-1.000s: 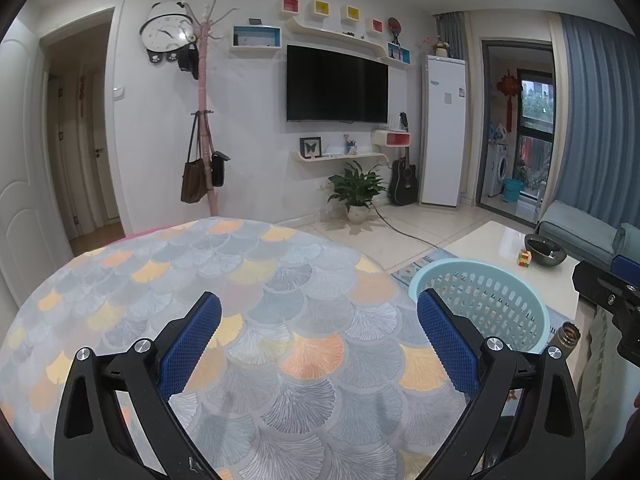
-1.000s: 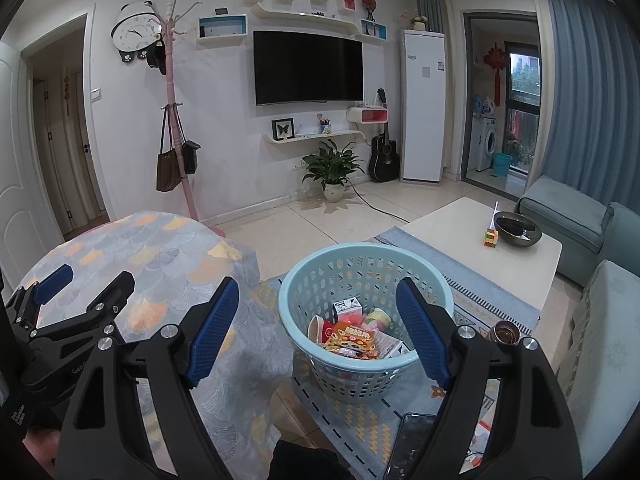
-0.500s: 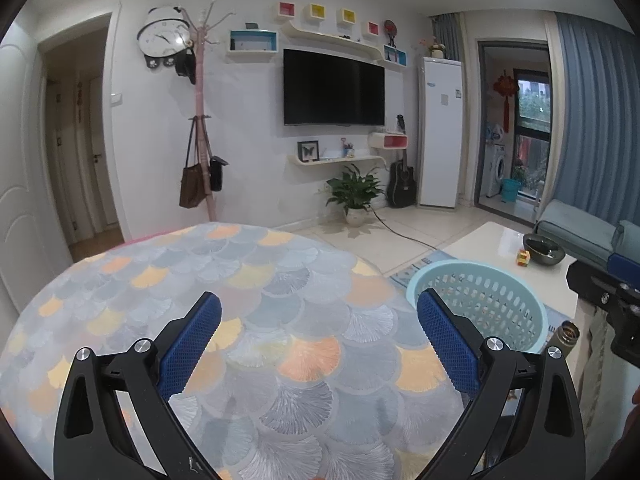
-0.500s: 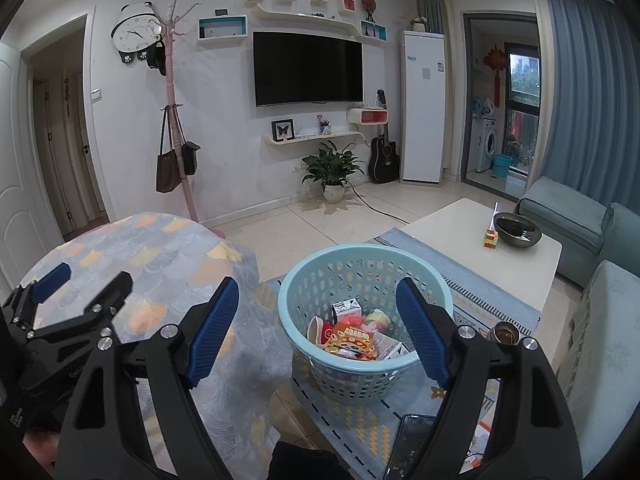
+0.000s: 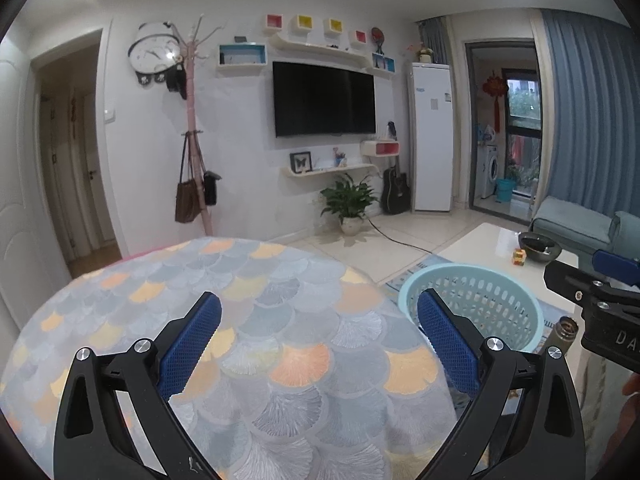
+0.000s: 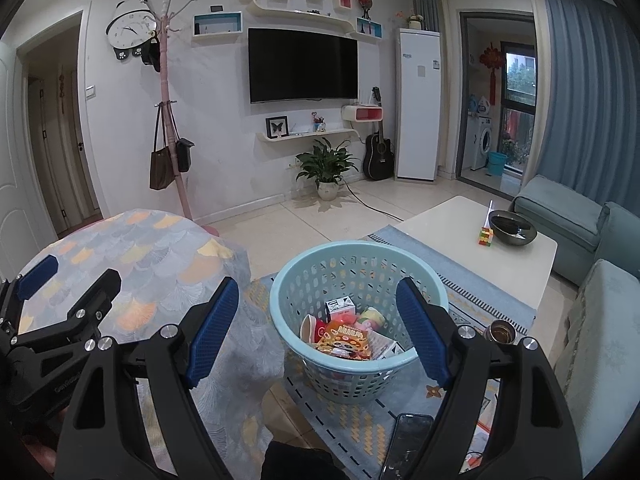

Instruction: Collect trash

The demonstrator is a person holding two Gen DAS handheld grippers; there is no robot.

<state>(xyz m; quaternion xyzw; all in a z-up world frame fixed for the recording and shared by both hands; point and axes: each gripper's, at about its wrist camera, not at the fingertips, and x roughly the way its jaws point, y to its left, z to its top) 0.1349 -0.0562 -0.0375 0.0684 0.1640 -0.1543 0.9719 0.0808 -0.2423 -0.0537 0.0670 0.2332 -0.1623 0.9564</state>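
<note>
A light-blue plastic basket [image 6: 320, 280] stands on the floor rug beside a round table. It holds several pieces of trash: an orange snack packet [image 6: 343, 336], a small white carton [image 6: 339, 306] and a paper cup [image 6: 312, 328]. My right gripper [image 6: 318, 330] is open and empty, hovering above the basket's near side. My left gripper [image 5: 319, 340] is open and empty above the round table with the scale-patterned cloth [image 5: 280, 304]. The basket [image 5: 480, 300] shows at the right of the left wrist view. No loose trash shows on the tabletop.
A white coffee table [image 6: 460, 236] with a dark bowl [image 6: 513, 230] and a small coloured cube [image 6: 485, 237] stands behind the basket. A phone [image 6: 408, 440] and a metal cup [image 6: 500, 331] are near the rug. A teal sofa [image 6: 600, 320] is on the right.
The left wrist view has tilted up slightly, with the table lower in frame. Both grippers stay open and empty. The right gripper has barely moved.
</note>
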